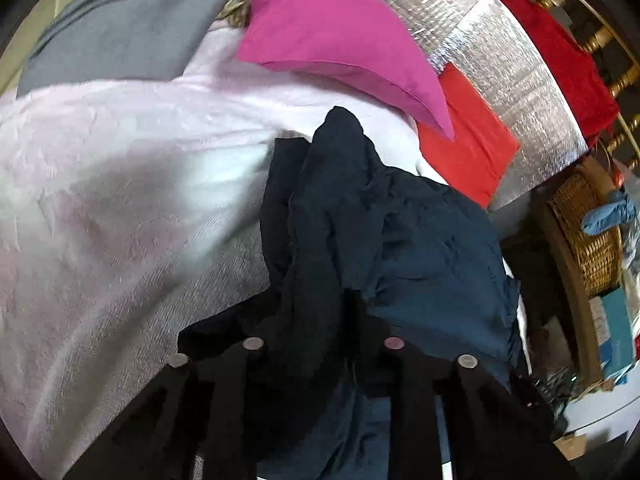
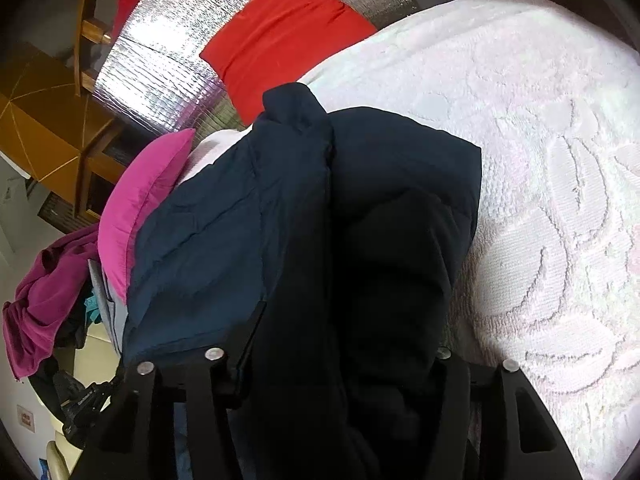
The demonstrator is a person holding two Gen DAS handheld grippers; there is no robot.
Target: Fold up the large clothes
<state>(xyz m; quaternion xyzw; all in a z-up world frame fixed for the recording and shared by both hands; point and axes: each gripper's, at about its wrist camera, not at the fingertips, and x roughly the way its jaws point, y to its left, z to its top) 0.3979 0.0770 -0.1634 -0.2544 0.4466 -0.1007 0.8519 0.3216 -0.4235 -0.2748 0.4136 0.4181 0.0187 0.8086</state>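
Note:
A large dark navy garment (image 1: 400, 232) hangs bunched over a pale pink textured bedspread (image 1: 120, 168). My left gripper (image 1: 324, 320) is shut on a fold of the navy garment, and the cloth drapes down between and over its fingers. In the right wrist view the same navy garment (image 2: 280, 208) fills the middle. My right gripper (image 2: 332, 344) is shut on another part of it, its fingers mostly buried under the cloth. The bedspread (image 2: 540, 160) lies beneath and to the right.
A magenta pillow (image 1: 332, 40) and a red pillow (image 1: 468, 136) lie by a silver foil sheet (image 1: 500, 60). A grey garment (image 1: 120, 28) lies far left. A wicker basket (image 1: 588, 232) and wooden rail stand right. A crimson garment (image 2: 44, 292) hangs at the bed's edge.

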